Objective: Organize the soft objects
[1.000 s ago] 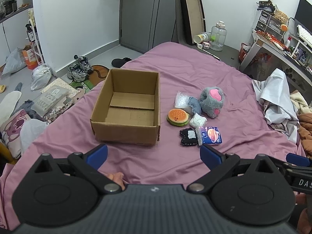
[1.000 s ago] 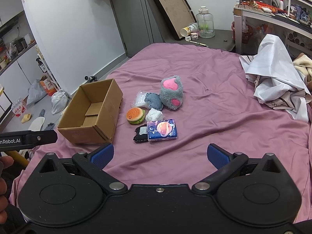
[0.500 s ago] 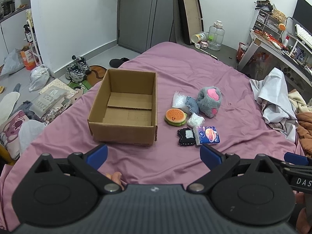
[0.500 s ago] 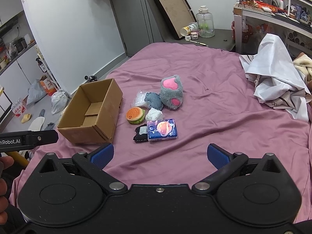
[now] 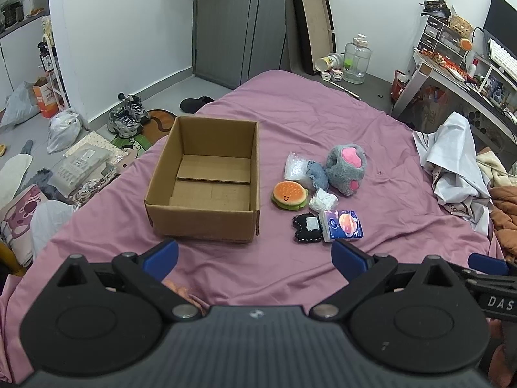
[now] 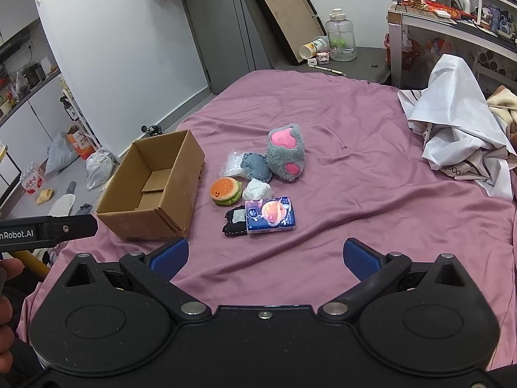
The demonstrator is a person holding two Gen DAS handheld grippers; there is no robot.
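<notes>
An empty brown cardboard box [image 5: 206, 187] [image 6: 155, 190] sits open on the purple bedspread [image 5: 307, 123] [image 6: 355, 148]. Right of it lies a cluster of soft things: a grey plush paw with pink pads [image 5: 346, 168] [image 6: 287, 151], a blue denim piece [image 5: 315, 174] [image 6: 257, 165], a clear bag of white bits [image 5: 294, 167] [image 6: 232, 165], a burger plush [image 5: 289, 194] [image 6: 226, 190], a crumpled white wad [image 5: 323, 199] [image 6: 257, 189], a black pouch [image 5: 307, 228] [image 6: 235, 222] and a blue tissue pack [image 5: 342, 224] [image 6: 270, 215]. My left gripper [image 5: 254, 253] and right gripper [image 6: 265, 252] both hover open, near the bed's front edge, holding nothing.
A heap of white and brown bedding [image 5: 458, 168] [image 6: 458, 135] lies at the bed's right side. Shoes [image 5: 127, 116], bags and clutter cover the floor at left. A desk [image 5: 458, 80], a water jug [image 6: 340, 40] and a leaning frame [image 6: 284, 16] stand beyond the bed.
The left gripper's view has drawn back and tilted up slightly, so the box and soft things sit a little farther off. The right gripper has barely moved. Both stay open.
</notes>
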